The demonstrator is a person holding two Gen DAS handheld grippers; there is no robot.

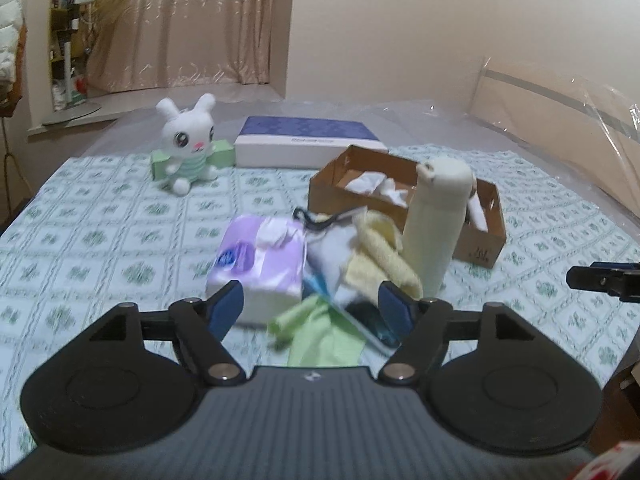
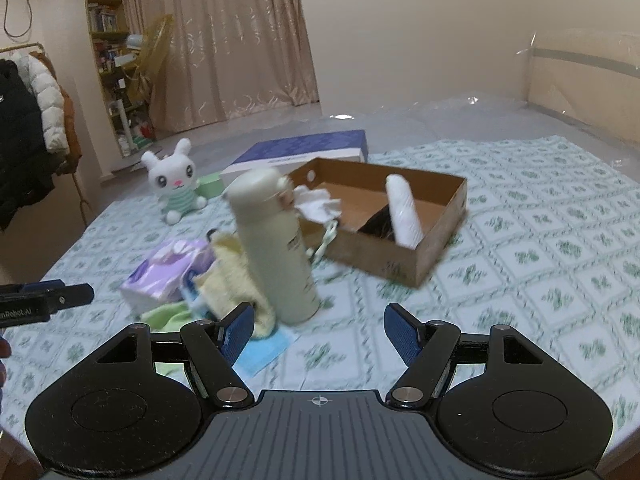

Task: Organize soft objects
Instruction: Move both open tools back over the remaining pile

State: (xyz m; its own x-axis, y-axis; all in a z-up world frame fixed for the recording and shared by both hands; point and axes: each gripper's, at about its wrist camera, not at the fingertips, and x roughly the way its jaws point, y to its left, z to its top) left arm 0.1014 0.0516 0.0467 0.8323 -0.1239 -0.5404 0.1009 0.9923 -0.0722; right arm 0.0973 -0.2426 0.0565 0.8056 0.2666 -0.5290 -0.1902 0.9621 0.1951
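Both grippers, left (image 1: pixel 311 306) and right (image 2: pixel 319 332), gape empty; grabbing cloths (image 1: pixel 380 256) could topple that bottle (image 1: pixel 436 224).

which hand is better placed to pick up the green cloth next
Left, probably. The green cloth lies right between the left gripper's open jaws, while the right gripper faces bare bedspread beside the bottle.

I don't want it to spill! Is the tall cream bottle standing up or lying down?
Standing up. The bottle rests on its base on the bedspread, cap on top, beside the cardboard box.
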